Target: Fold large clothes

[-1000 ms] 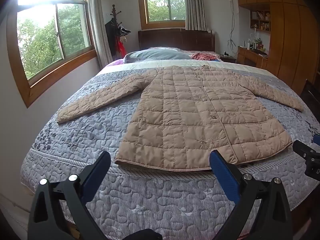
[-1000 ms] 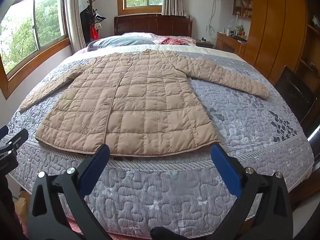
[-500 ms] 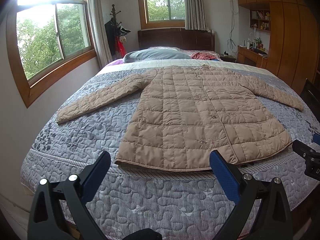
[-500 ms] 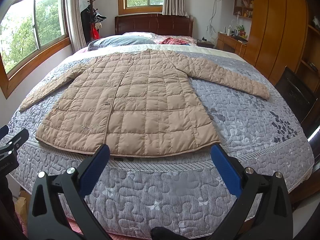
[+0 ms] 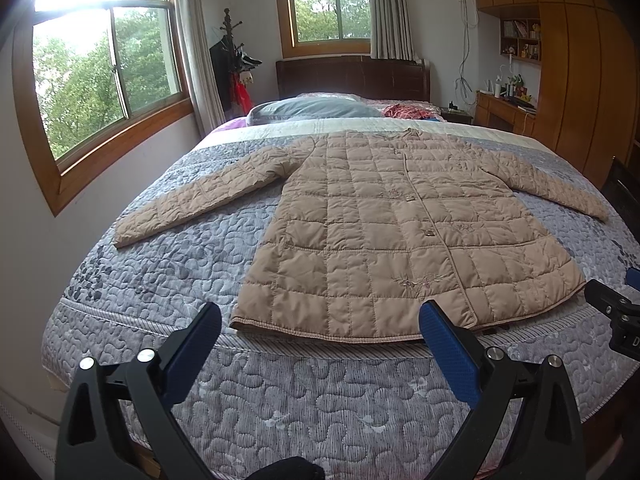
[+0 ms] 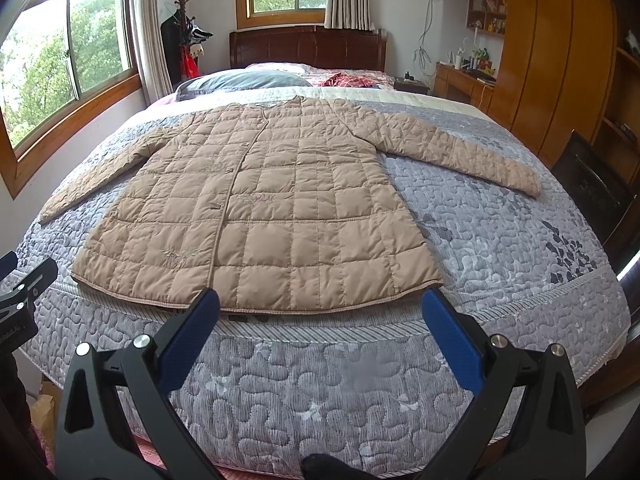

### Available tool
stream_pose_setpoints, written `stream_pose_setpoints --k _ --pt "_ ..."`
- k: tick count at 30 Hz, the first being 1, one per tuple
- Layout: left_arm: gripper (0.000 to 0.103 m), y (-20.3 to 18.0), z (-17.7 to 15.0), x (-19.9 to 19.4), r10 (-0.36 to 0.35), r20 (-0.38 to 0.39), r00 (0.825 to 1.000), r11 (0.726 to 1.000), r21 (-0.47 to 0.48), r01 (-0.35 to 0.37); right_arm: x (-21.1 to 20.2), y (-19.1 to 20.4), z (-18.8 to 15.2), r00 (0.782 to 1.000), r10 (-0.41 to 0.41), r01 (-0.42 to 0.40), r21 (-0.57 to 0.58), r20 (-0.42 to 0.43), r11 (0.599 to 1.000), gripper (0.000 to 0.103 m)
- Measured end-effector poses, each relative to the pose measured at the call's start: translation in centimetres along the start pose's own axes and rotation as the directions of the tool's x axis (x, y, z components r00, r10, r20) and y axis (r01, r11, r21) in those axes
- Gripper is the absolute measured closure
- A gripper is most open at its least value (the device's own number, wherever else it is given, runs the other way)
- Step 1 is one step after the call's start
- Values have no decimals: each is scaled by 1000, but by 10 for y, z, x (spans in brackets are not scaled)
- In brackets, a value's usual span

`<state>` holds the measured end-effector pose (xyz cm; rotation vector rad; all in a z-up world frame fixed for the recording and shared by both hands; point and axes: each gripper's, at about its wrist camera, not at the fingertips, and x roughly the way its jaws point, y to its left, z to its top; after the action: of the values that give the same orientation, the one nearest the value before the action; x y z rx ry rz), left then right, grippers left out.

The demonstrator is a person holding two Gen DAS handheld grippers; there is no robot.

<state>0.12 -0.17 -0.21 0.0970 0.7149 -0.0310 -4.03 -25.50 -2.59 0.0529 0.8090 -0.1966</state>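
A tan quilted coat (image 5: 384, 232) (image 6: 272, 208) lies flat and face up on the grey quilted bed (image 5: 320, 396) (image 6: 500, 248), buttoned, both sleeves spread out to the sides, hem toward me. My left gripper (image 5: 320, 320) is open, held before the foot of the bed just short of the hem's left half. My right gripper (image 6: 320, 300) is open too, in front of the hem's right half. Nothing is between either pair of blue-padded fingers. Each gripper shows at the edge of the other's view.
A grey pillow (image 5: 312, 110) and a red cloth (image 5: 408, 112) lie at the head of the bed by the dark headboard (image 6: 308, 46). Wooden wardrobes (image 6: 560, 60) and a desk stand right, windows and a coat rack (image 5: 232, 68) left.
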Motion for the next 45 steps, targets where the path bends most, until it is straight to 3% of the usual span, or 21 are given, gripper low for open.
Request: stream_pose_setpoints --k 45 --pt "4 5 0 2 8 -6 1000 1000 0 -8 6 1 2 1000 3 -3 4 -5 1000 3"
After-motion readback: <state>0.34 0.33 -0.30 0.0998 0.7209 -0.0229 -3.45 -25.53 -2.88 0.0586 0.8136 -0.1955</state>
